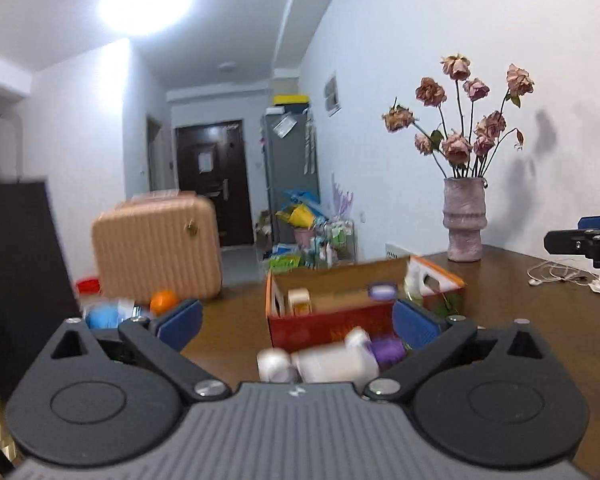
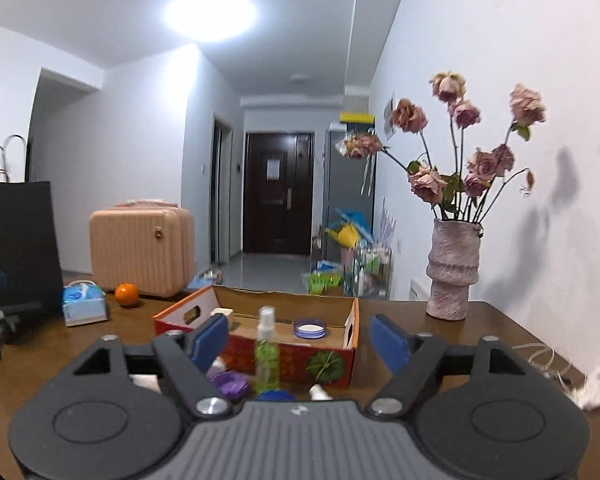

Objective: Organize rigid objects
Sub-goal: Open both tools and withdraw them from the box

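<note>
Left gripper: jaws apart, empty; Right gripper: jaws apart, empty; Cardboard box: on table, behind green spray bottle.

walls white | ceiling lamp on | dark door | wood table

A textured vase of dried pink roses is standing at the far right of the worktop, near the wall — a white cable is lying nearer. Far left, an orange is sitting between a tissue box and a pink ribbed case — a black bag is standing leftmost.
</note>
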Available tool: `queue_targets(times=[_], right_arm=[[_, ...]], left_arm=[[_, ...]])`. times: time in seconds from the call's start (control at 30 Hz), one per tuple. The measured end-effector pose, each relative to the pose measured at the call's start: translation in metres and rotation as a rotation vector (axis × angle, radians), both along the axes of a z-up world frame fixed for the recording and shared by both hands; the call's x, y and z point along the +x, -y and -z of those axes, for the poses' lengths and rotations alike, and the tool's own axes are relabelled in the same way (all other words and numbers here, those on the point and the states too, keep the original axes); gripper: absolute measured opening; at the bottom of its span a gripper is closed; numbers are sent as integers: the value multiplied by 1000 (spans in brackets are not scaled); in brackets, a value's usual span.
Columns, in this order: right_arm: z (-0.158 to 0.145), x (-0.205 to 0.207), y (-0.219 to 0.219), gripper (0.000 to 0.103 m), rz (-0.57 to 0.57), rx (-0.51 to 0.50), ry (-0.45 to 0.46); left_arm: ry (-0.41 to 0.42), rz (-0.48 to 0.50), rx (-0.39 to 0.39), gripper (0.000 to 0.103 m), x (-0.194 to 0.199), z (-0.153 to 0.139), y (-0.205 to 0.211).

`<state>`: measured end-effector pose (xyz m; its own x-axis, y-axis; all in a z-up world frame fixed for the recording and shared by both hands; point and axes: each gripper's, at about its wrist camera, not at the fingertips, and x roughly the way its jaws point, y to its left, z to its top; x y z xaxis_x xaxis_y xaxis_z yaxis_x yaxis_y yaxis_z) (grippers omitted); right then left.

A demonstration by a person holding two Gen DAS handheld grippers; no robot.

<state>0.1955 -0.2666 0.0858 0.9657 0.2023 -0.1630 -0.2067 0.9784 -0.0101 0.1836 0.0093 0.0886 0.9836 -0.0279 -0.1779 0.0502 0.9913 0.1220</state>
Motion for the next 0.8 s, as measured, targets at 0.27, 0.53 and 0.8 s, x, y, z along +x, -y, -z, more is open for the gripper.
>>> queue_targets(times=[0.27, 0.53, 0.8], right_arm=[[75, -85, -15, 96, 25, 75, -75], [89, -98, -23, 96, 5, 70, -97], [100, -70, -27, 93, 17, 63, -182]], left_arm=[[-85, -34, -73, 103, -88, 64, 10], [-138, -57, -113, 103, -93, 76, 1], [-211, -79, -153, 103, -79, 92, -9]])
